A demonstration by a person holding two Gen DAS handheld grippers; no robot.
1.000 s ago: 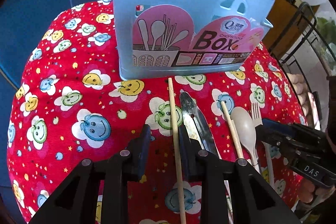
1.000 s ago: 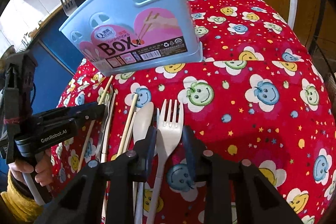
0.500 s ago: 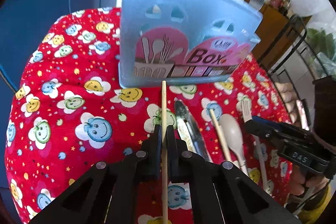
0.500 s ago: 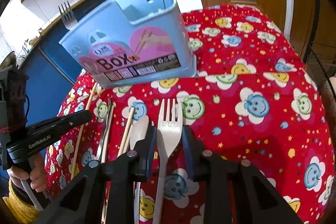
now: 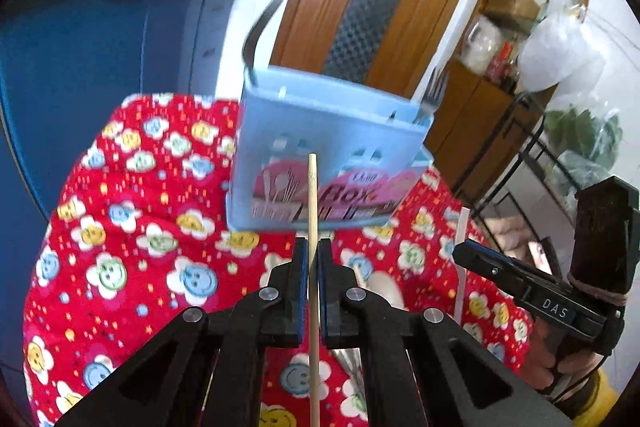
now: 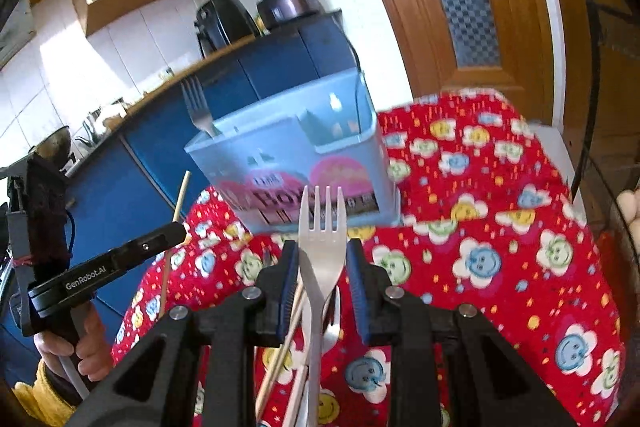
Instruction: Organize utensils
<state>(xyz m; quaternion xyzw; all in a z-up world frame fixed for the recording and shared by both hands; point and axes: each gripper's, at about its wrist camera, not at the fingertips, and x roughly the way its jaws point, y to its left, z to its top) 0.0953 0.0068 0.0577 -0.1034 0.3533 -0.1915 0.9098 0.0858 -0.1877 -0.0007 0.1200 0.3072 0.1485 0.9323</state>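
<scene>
Being carried ahead of the light-blue plastic utensil box (image 5: 320,151): thin wooden chopstick (image 5: 313,211), clamped mid-length by left gripper (image 5: 313,259); white plastic fork (image 6: 322,227), neck-held between right gripper (image 6: 322,263) jaws. Both judged light, stiff, slip-prone.

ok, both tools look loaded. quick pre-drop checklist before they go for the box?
1. Left tool clamped on chopstick: ok, jaws closed on the shaft.
2. Right tool gripping white fork: cannot tell, a gap shows beside the fork's neck.
3. Both utensils lifted off the tablecloth: ok.
4. Blue utensil box upright, top open: ok.
5. Free compartment: ok, a metal fork stands at one end; the middle section looks empty.
6. Tools apart from each other: ok.
</scene>
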